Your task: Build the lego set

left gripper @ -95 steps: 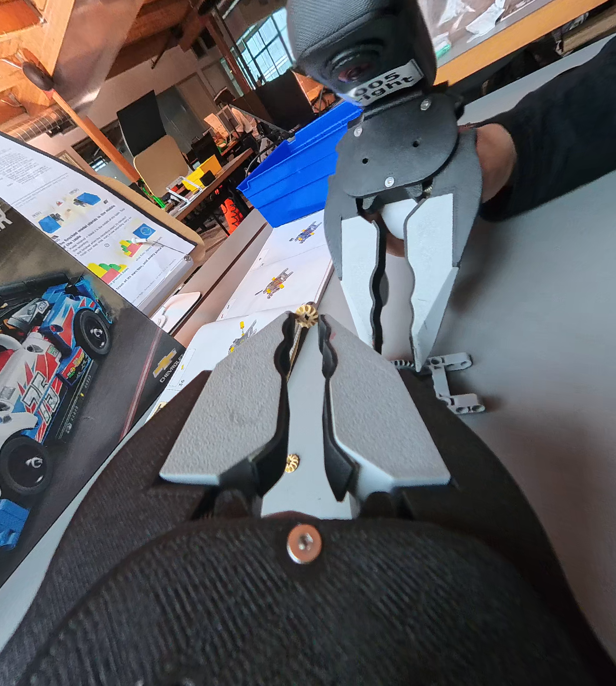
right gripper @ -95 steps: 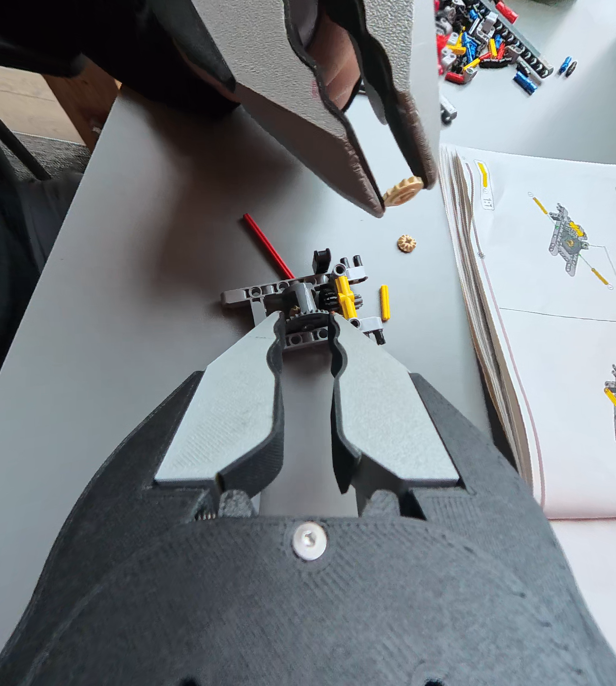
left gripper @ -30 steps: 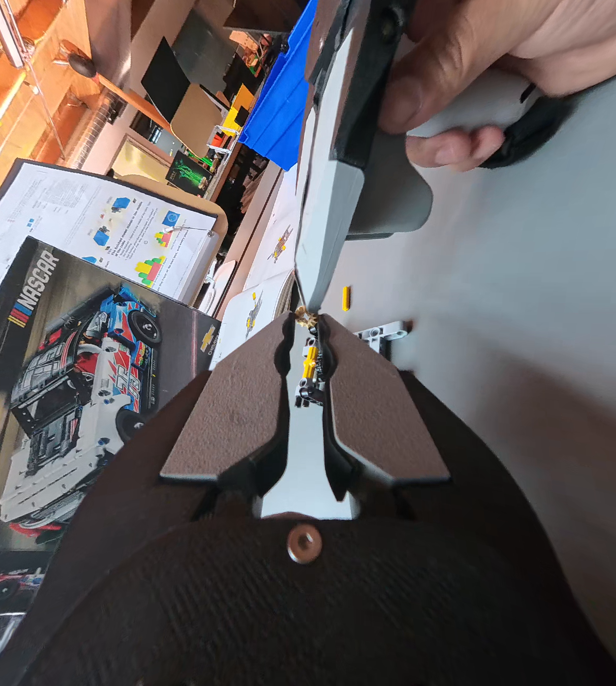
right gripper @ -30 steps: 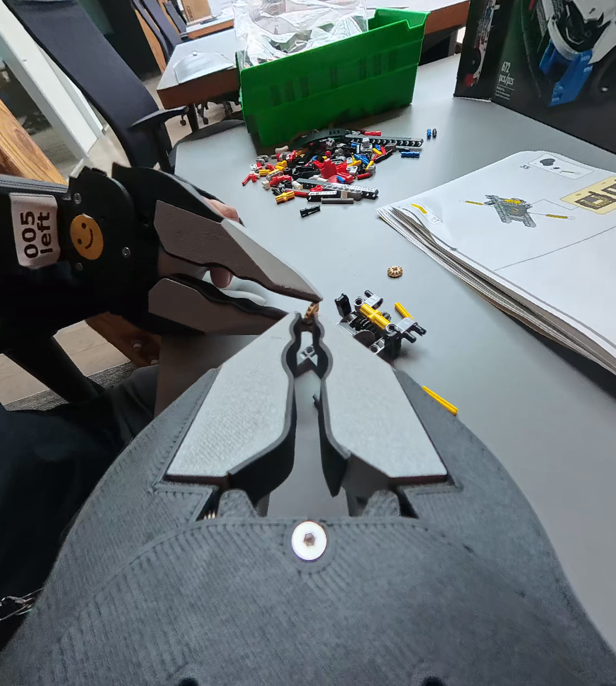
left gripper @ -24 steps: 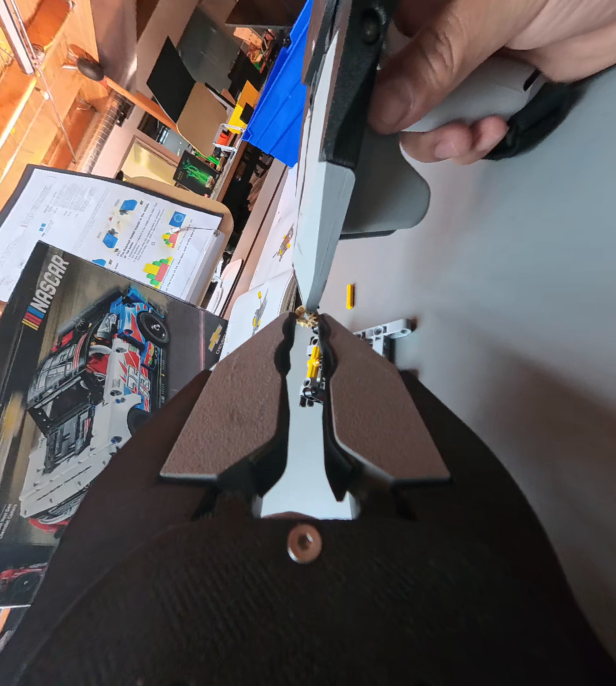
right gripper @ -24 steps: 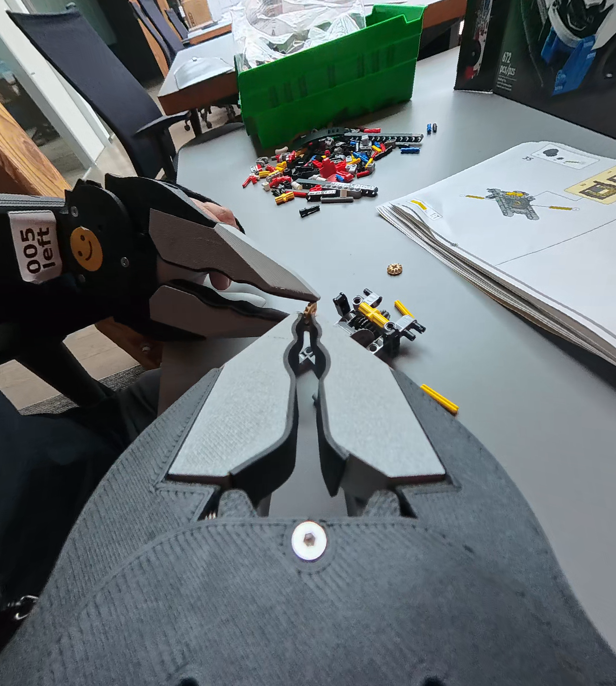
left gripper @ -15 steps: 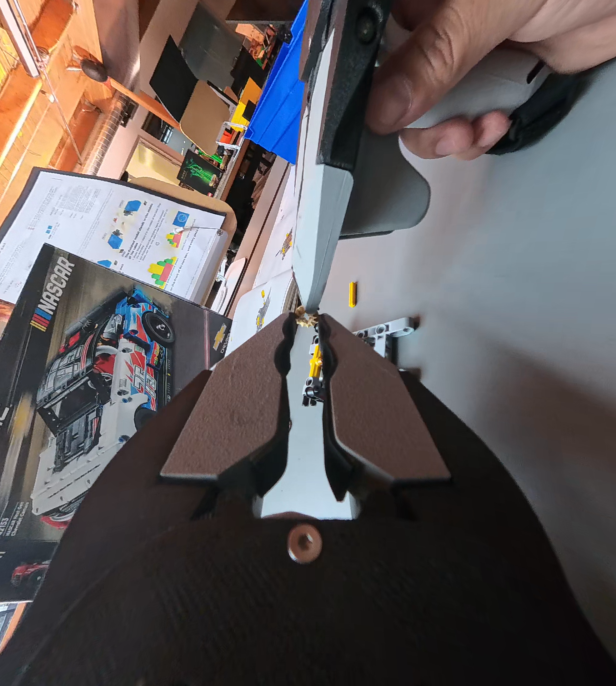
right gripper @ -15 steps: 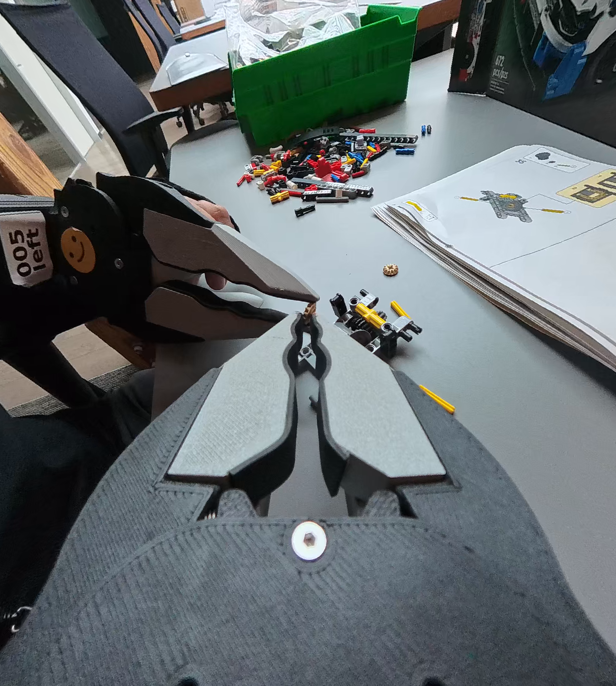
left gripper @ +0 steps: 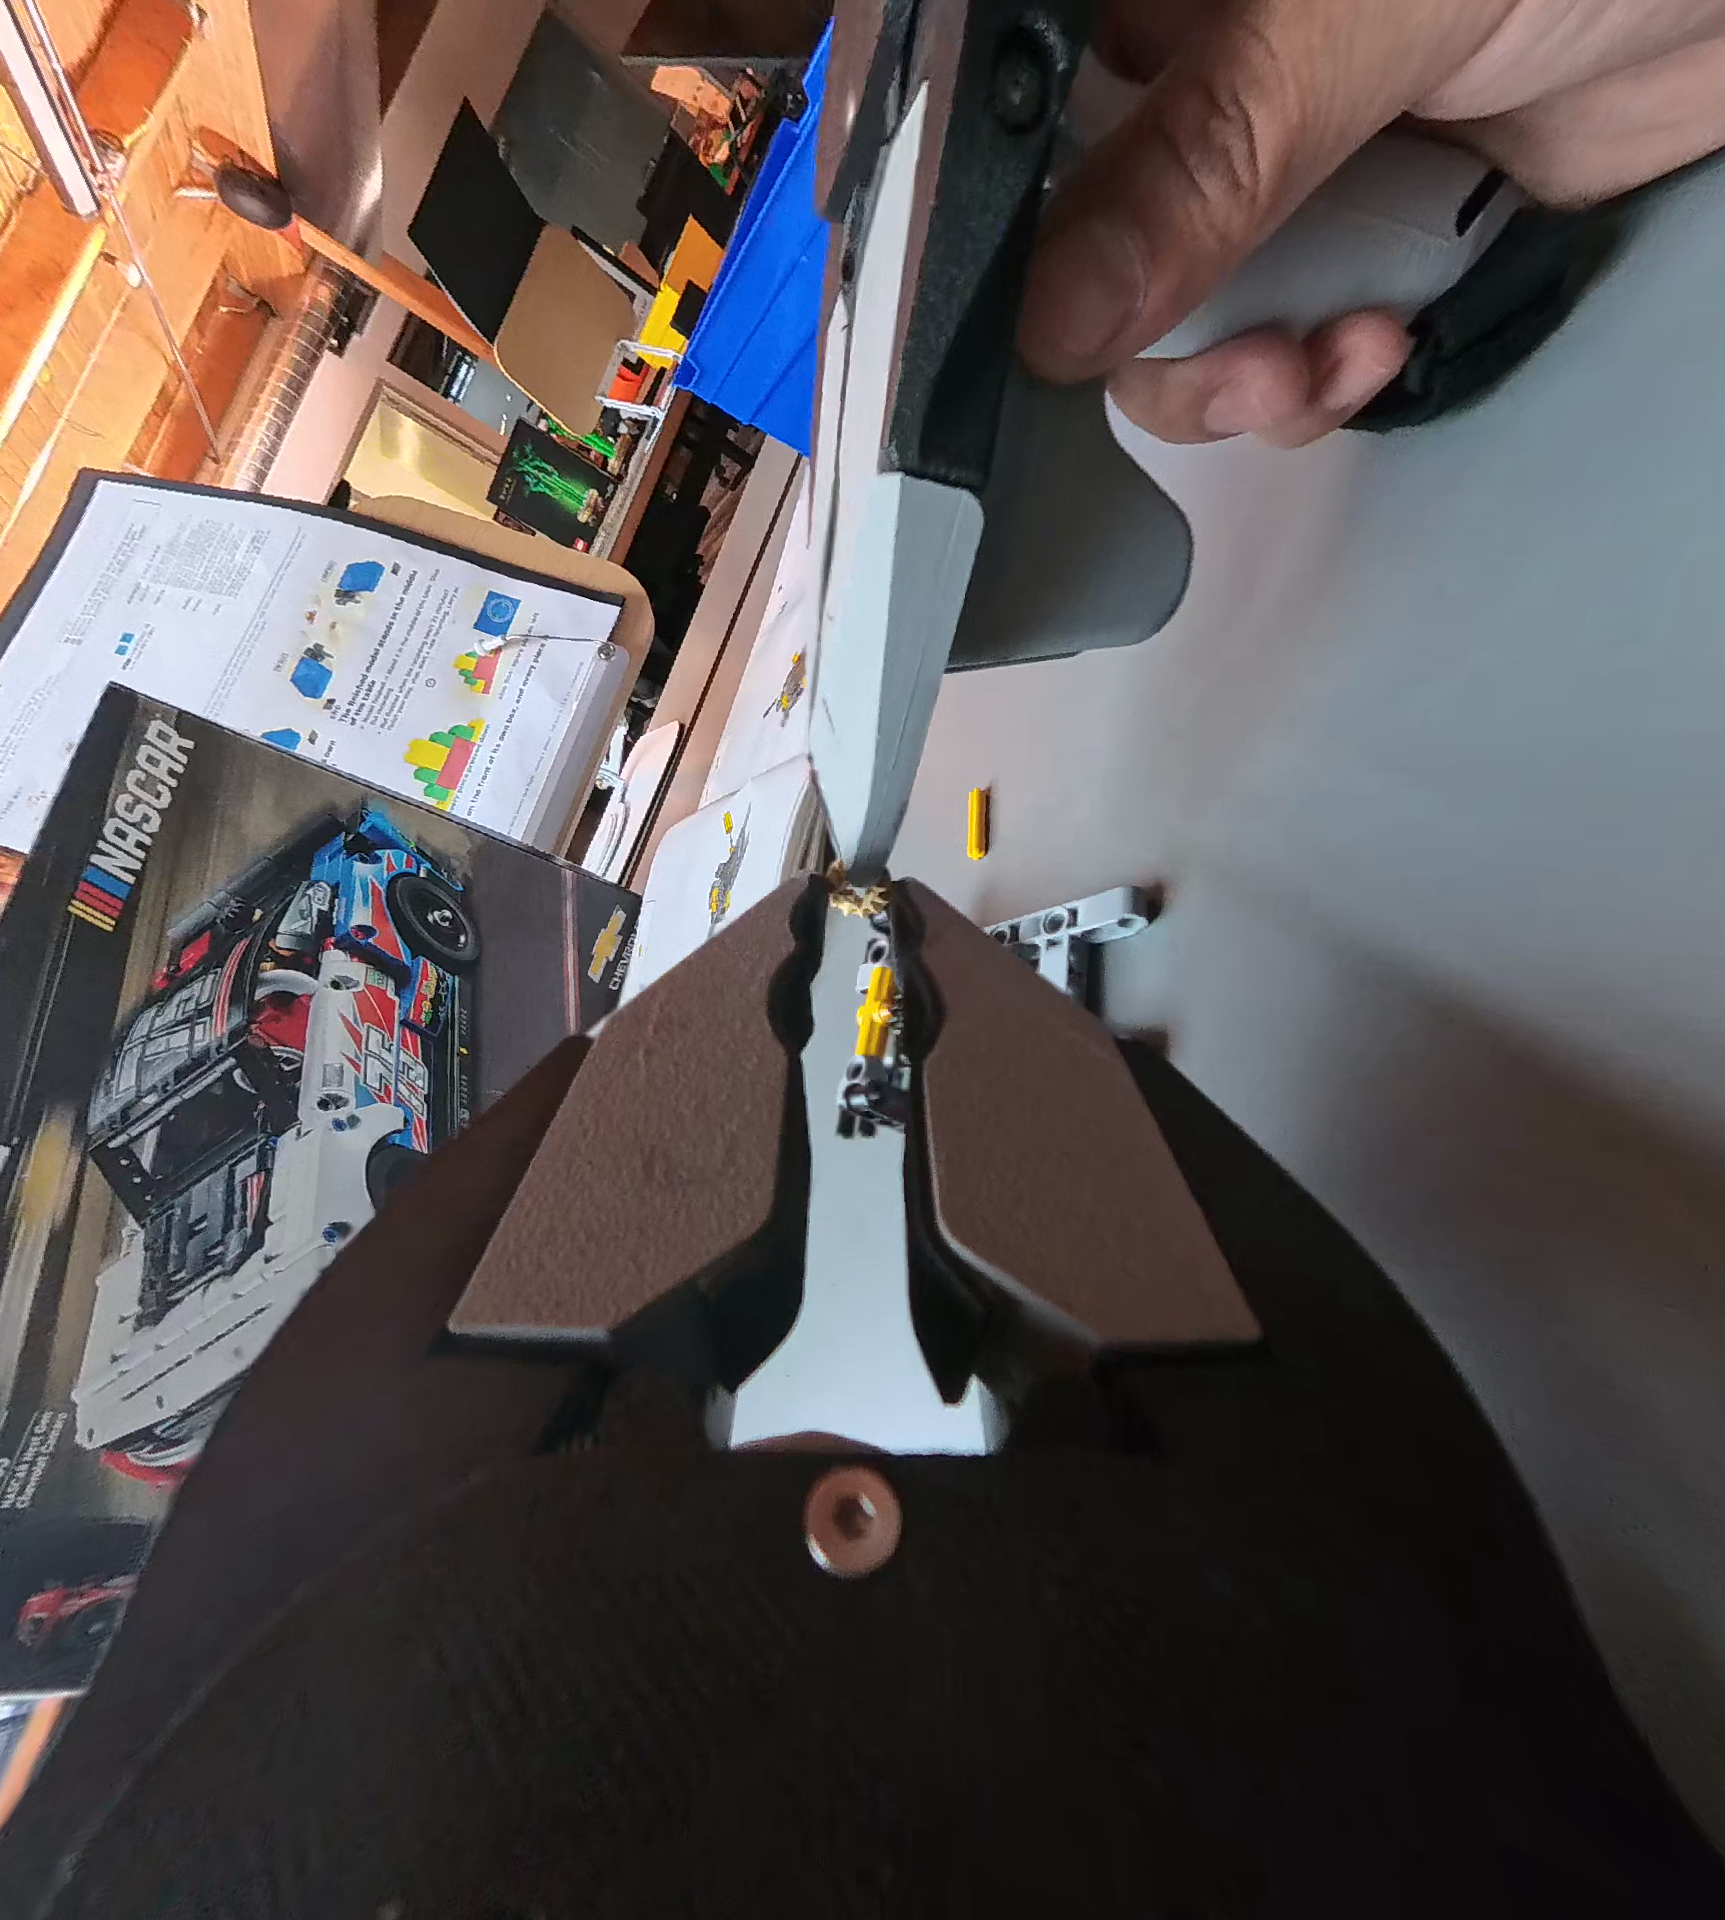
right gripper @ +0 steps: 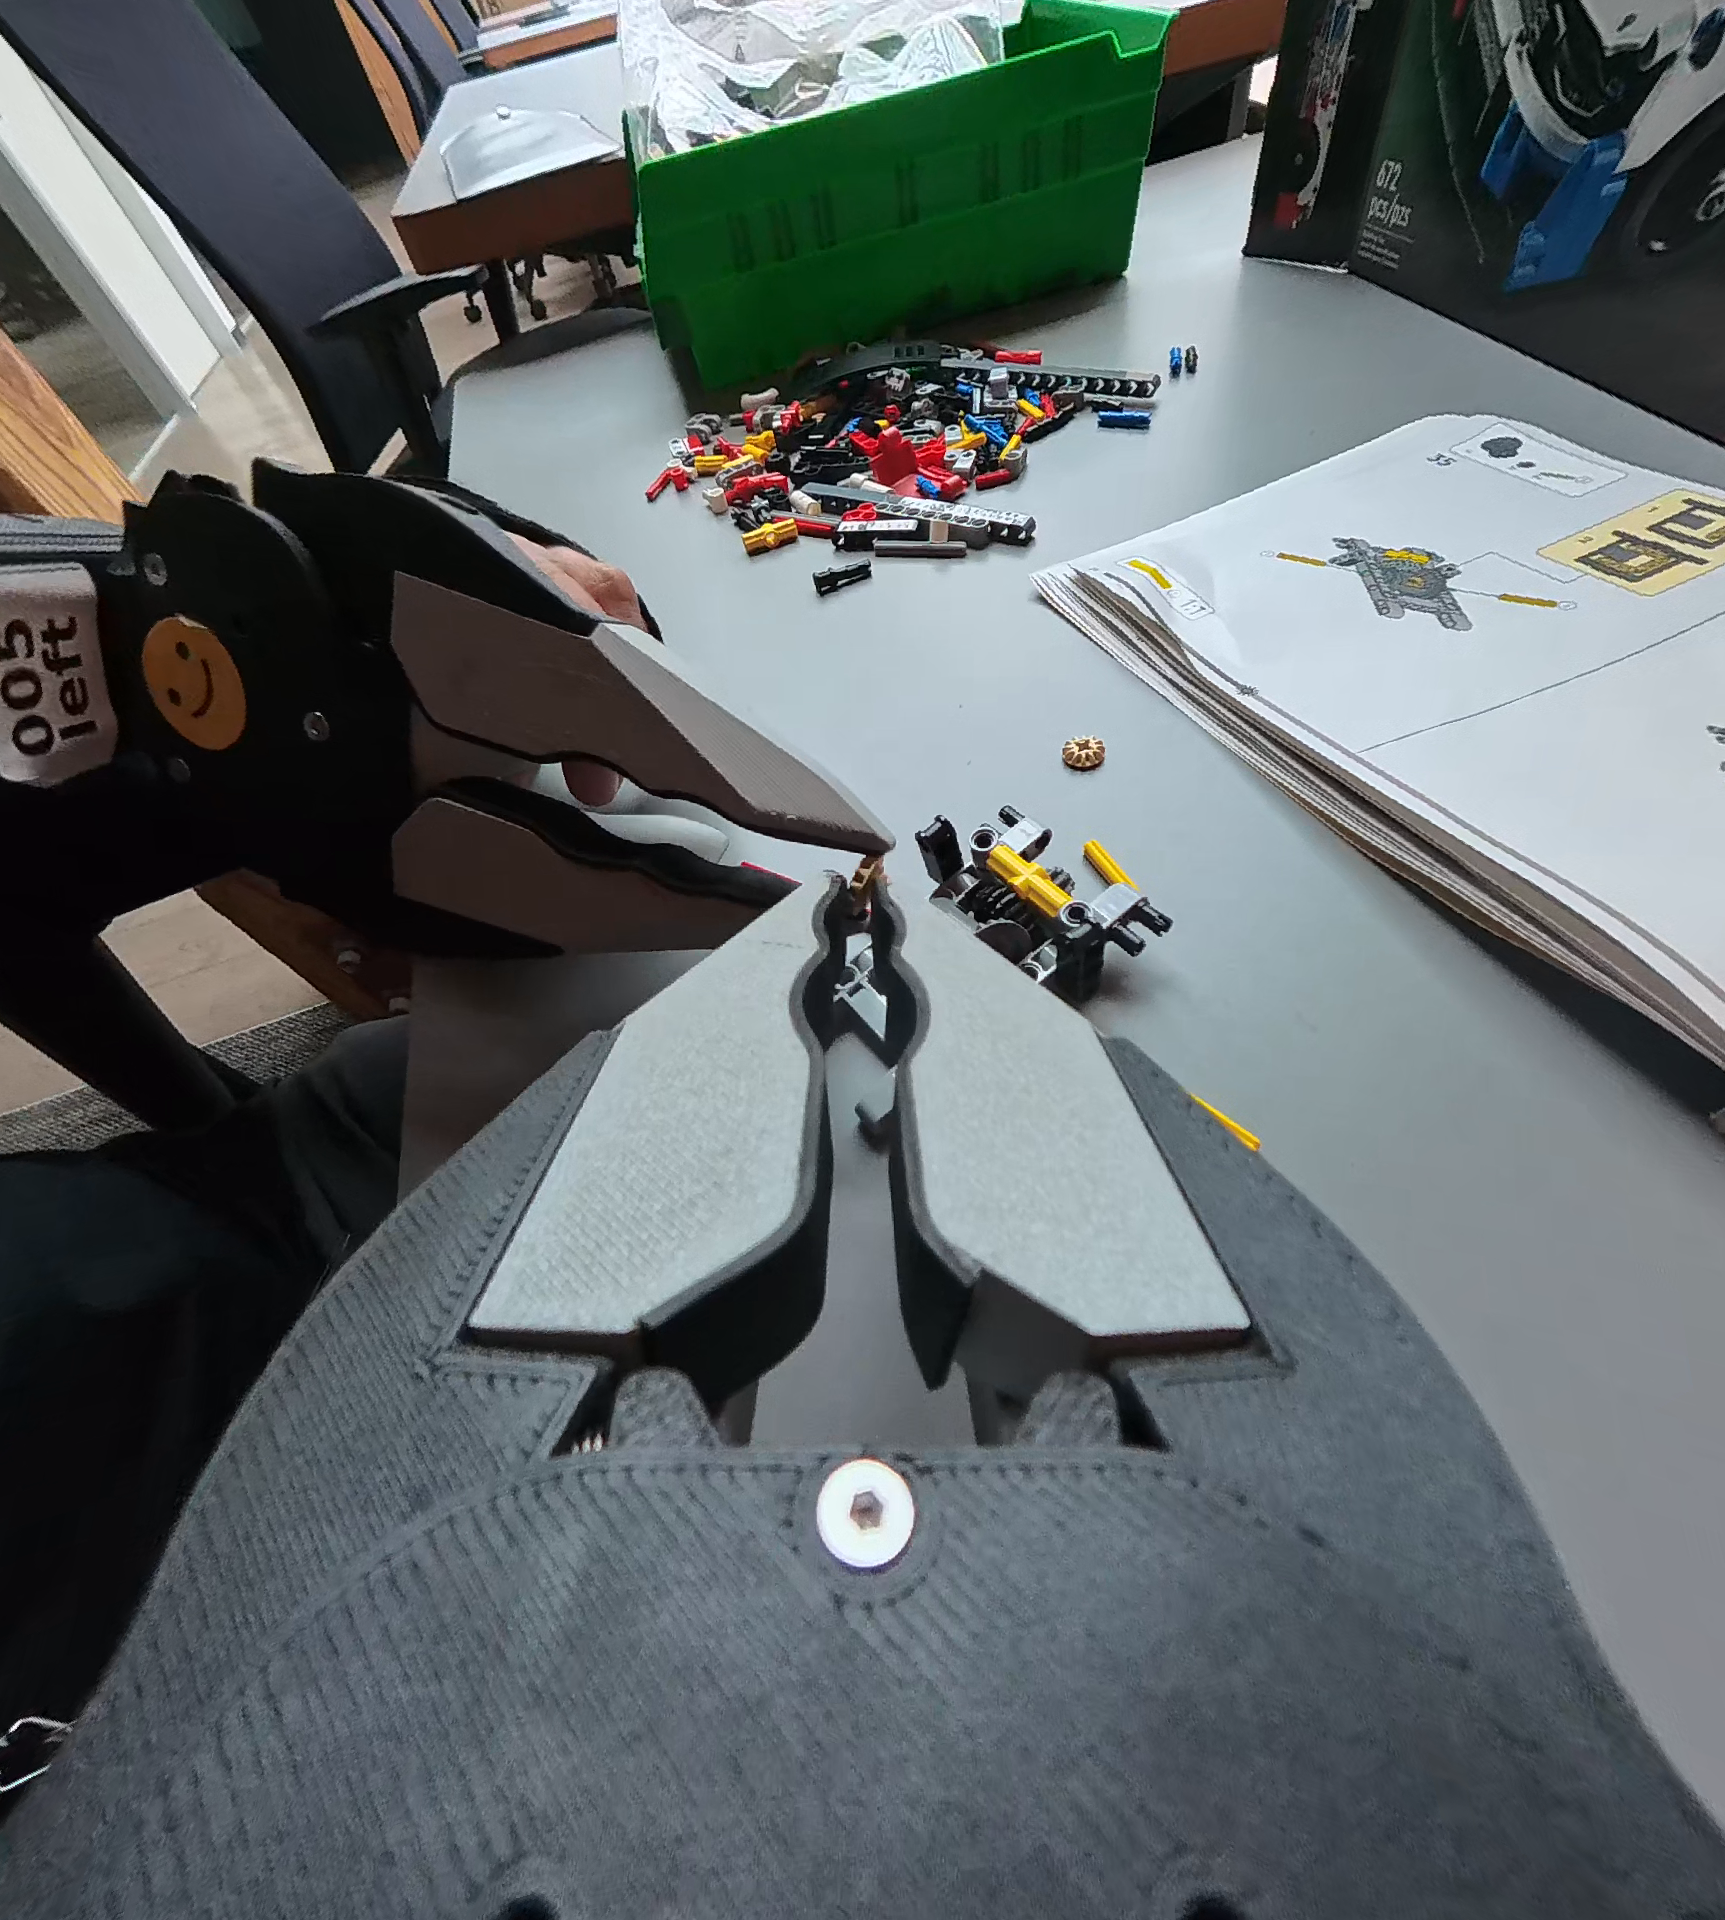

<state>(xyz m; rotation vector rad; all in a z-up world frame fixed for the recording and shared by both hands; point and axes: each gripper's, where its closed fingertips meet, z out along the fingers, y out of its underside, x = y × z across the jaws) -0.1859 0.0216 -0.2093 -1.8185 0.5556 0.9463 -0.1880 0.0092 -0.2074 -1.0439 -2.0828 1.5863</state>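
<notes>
**Two grippers brought tip to tip above the table**

Both grippers have been lifted from the grey table (right gripper: 1357,1247) since the earliest frames and are now met at their tips. The half-built assembly (right gripper: 1040,914), formerly between the right fingers, is left lying on the table just beyond them.

The left gripper (left gripper: 858,900) is clenched on one tan bevel gear (left gripper: 859,894). The right gripper (right gripper: 860,906) is closed on a small grey part (right gripper: 863,987) seated in the hollow between its fingers, and its tip is touching the gear.

A workshop room with wooden beams and a black office chair (right gripper: 245,239) is seen around.

On the table are counted: a second tan gear (right gripper: 1083,752), two loose yellow axles (right gripper: 1107,862), one pile of mixed parts (right gripper: 889,457), one green bin (right gripper: 899,239), one open instruction booklet (right gripper: 1460,727) and one set box (left gripper: 245,1091) printed with a race car and brand marks. One blue bin (left gripper: 764,312) and one printed sheet (left gripper: 297,634) are seen behind.

A white tag and a yellow smiley sticker (right gripper: 194,682) are carried by the left gripper.
</notes>
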